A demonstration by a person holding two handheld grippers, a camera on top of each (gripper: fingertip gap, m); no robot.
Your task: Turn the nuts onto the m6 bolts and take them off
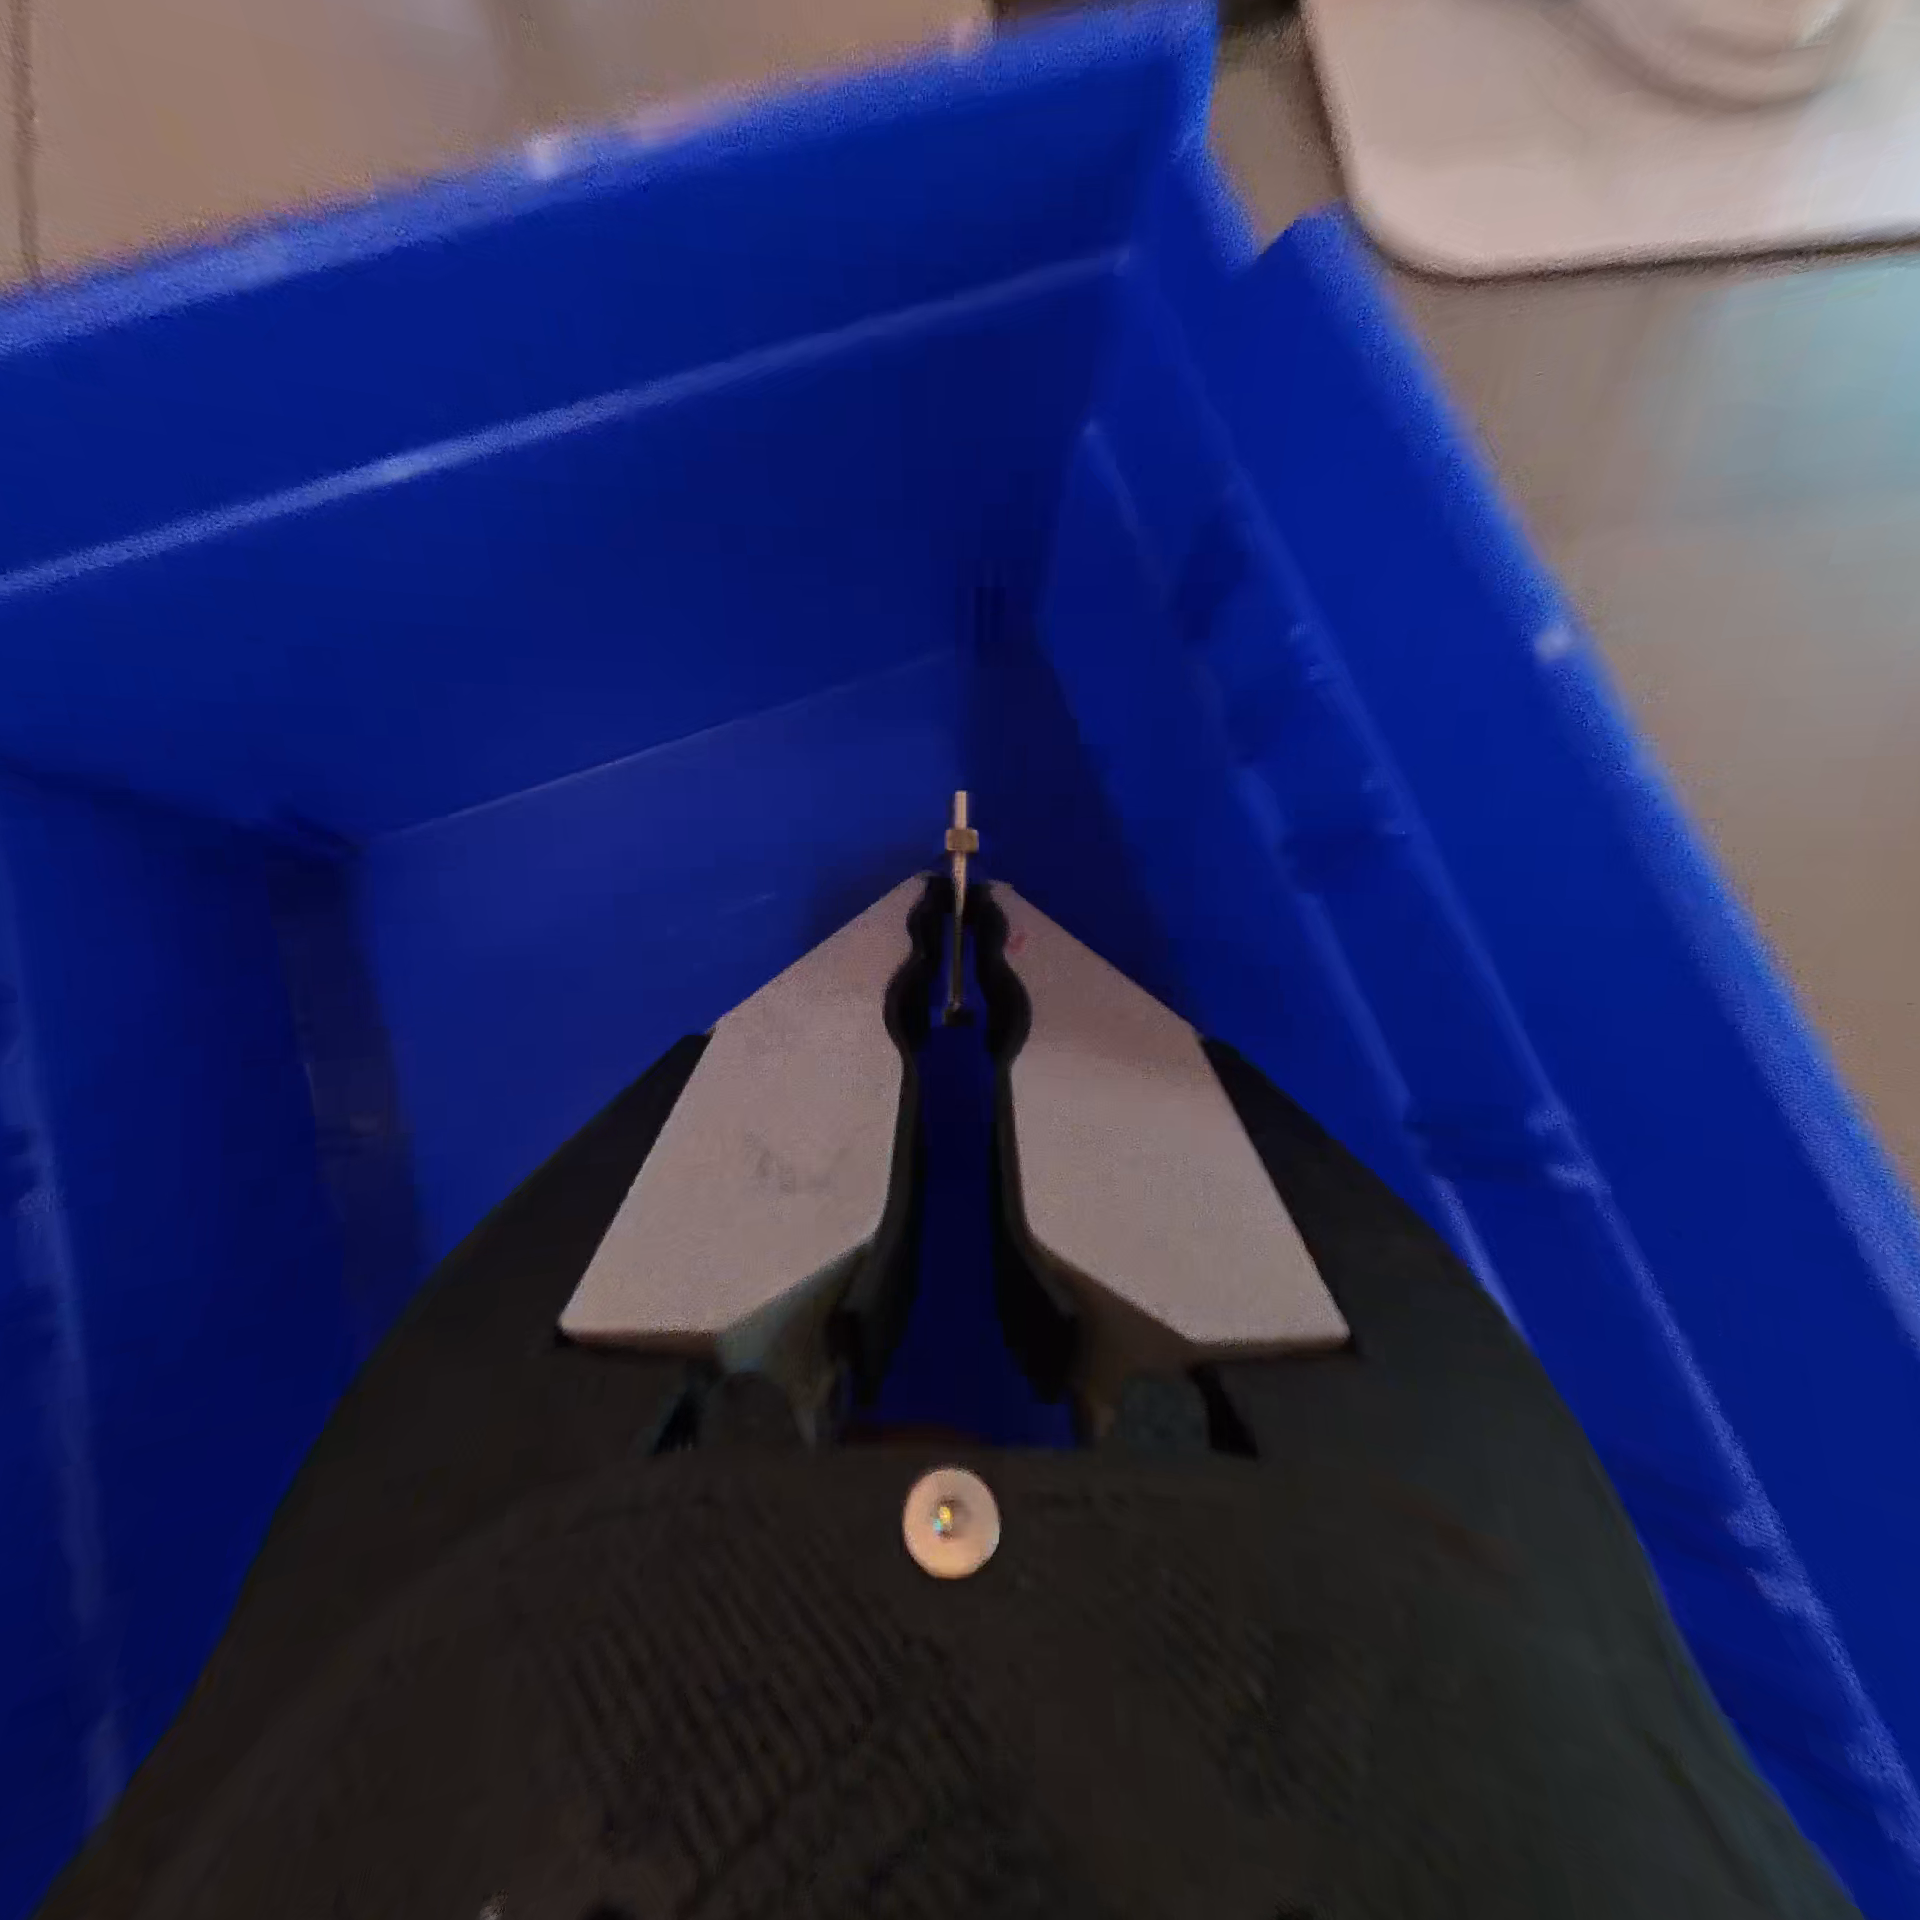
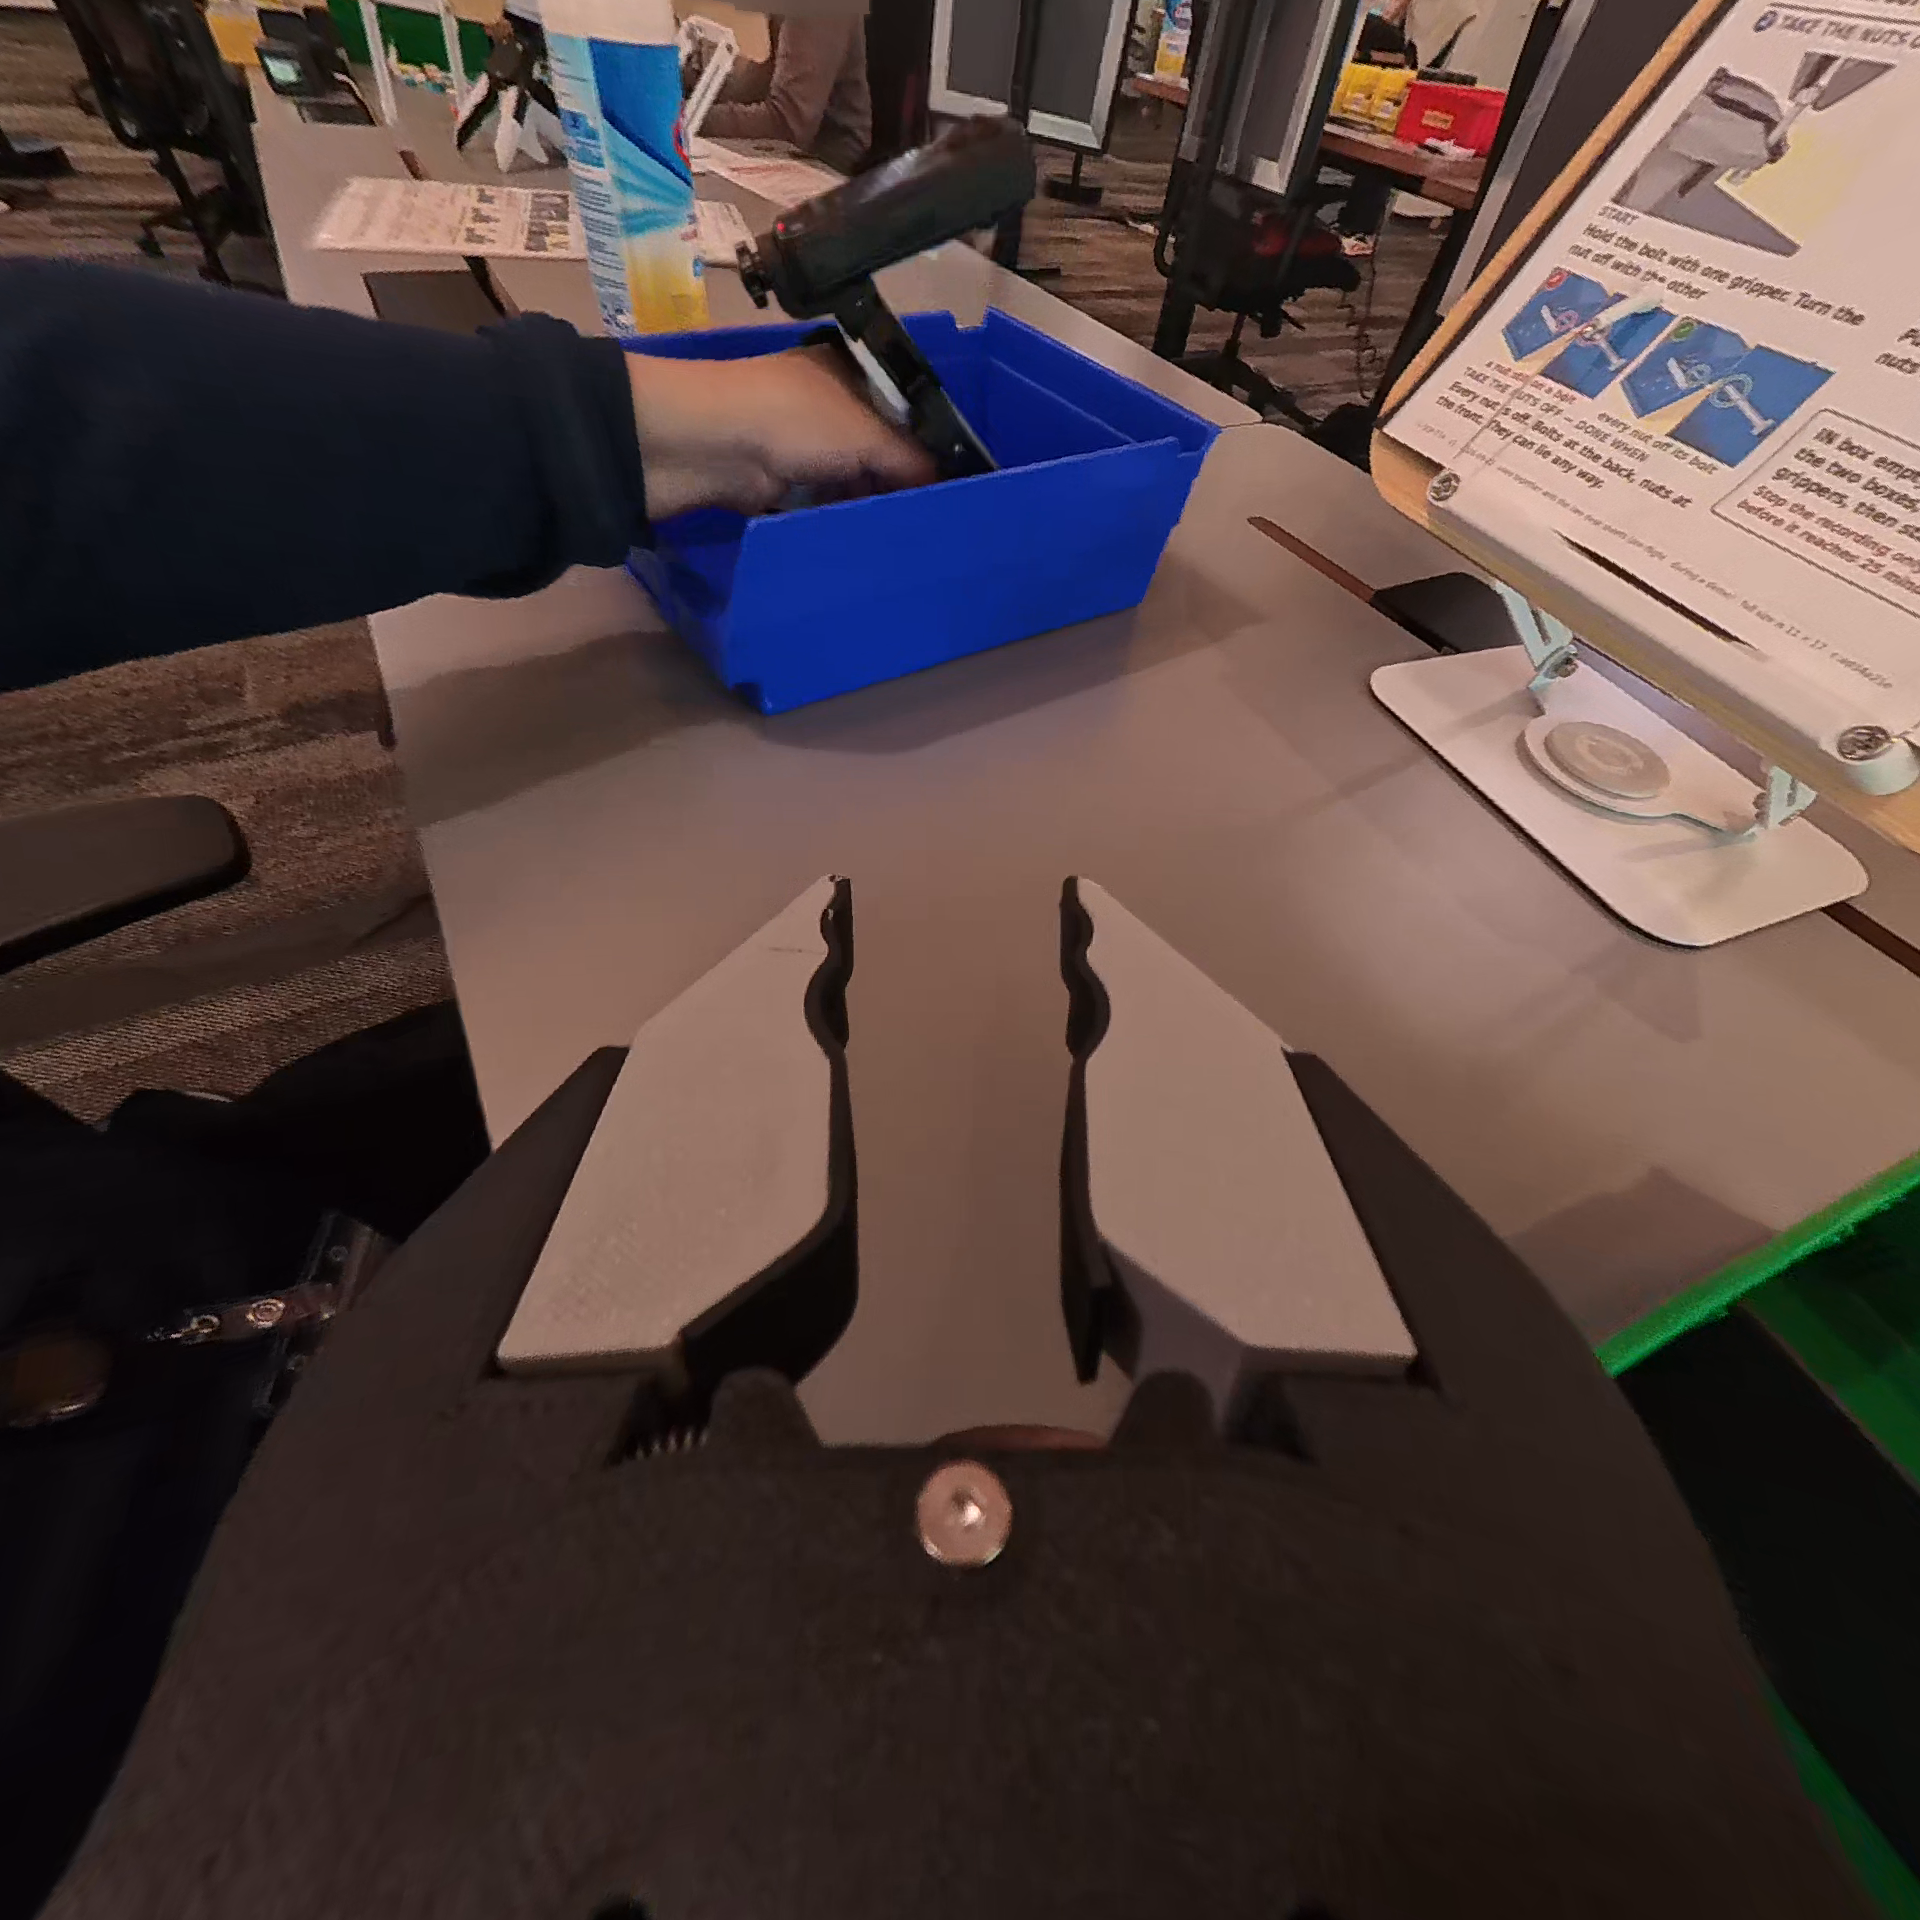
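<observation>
My left gripper (image 1: pixel 961 894) is inside the blue bin (image 1: pixel 623 540) and is shut on a slim metal bolt (image 1: pixel 958 935). The bolt runs forward between the pads and sticks out past the fingertips. A small nut (image 1: pixel 961 840) sits on its far part. In the right wrist view the left gripper (image 2: pixel 904 343) reaches down into the blue bin (image 2: pixel 935 582), held by a person's hand (image 2: pixel 758 436). My right gripper (image 2: pixel 956 904) is open and empty above the grey table (image 2: pixel 1039 790), well in front of the bin.
An instruction board on a white stand (image 2: pixel 1621 790) is at the right, and shows at the left wrist view's top right (image 1: pixel 1621 135). A spray bottle (image 2: pixel 623 156) stands behind the bin. A green edge (image 2: pixel 1766 1299) lies at the right. A dark-sleeved arm (image 2: pixel 312 457) reaches in from the left. Tip to tip, the grippers are about 40 cm apart.
</observation>
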